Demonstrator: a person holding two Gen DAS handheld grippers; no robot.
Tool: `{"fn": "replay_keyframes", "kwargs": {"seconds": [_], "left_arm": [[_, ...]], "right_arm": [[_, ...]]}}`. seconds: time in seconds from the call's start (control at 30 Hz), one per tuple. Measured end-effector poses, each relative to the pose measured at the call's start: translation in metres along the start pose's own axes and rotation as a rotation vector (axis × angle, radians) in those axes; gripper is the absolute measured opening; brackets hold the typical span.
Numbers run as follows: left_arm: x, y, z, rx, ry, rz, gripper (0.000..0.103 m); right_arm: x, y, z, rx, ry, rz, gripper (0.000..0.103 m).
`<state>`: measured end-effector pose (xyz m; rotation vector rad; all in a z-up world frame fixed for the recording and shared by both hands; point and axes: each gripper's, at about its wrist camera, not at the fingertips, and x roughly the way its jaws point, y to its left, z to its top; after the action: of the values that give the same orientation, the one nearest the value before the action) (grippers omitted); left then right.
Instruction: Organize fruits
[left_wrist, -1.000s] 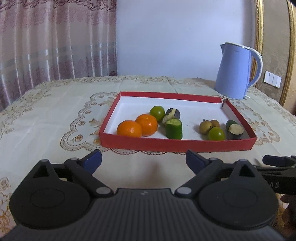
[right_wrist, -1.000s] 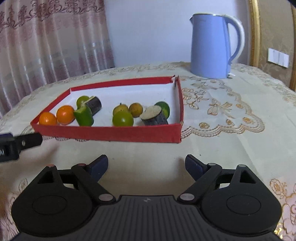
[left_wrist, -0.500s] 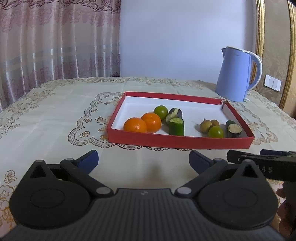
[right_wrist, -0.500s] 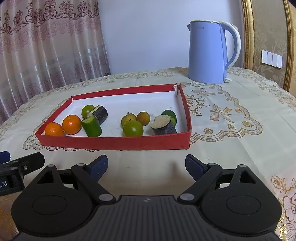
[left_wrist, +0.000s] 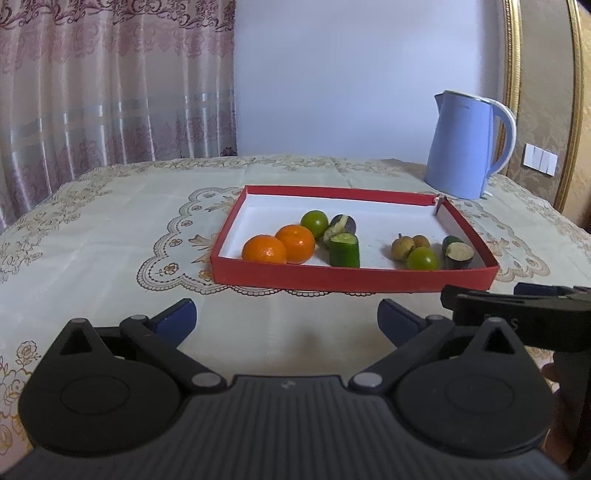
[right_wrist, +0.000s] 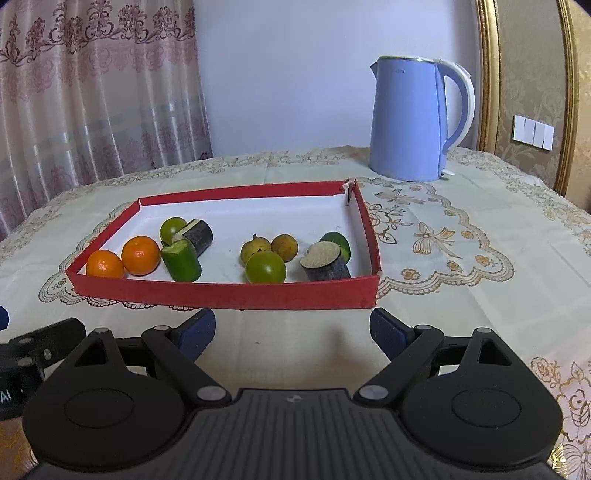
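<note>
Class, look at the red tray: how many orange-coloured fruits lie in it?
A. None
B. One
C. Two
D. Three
C: two oranges lie side by side at the left end of the red tray; the other pieces are green, brownish or dark.

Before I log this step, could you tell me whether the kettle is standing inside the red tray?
No, the kettle stands on the tablecloth behind the red tray.
</note>
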<state>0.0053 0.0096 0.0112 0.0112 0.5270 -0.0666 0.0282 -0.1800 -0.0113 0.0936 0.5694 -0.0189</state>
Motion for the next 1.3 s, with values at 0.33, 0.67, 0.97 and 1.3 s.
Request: {"fn": "replay_keyframes", "kwargs": {"seconds": [0.33, 0.67, 0.97, 1.3], "left_arm": [[-0.01, -0.012, 0.003, 0.044, -0.026, -0.033, 0.103], [-0.01, -0.014, 0.003, 0.052, -0.024, -0.006, 0.103], [-0.008, -0.015, 0.001, 0.062, -0.028, 0.006, 0.103], [-0.008, -0.015, 0.002, 0.061, -0.024, 0.0, 0.103]], "right_arm": [[-0.004, 0.003, 0.0, -0.015, -0.014, 0.01, 0.091], [-0.002, 0.005, 0.0, -0.023, -0.008, 0.004, 0.091], [0.001, 0.007, -0.001, -0.03, -0.006, 0.001, 0.091], [0.001, 0.007, -0.001, -0.037, 0.0, 0.011, 0.091]]}}
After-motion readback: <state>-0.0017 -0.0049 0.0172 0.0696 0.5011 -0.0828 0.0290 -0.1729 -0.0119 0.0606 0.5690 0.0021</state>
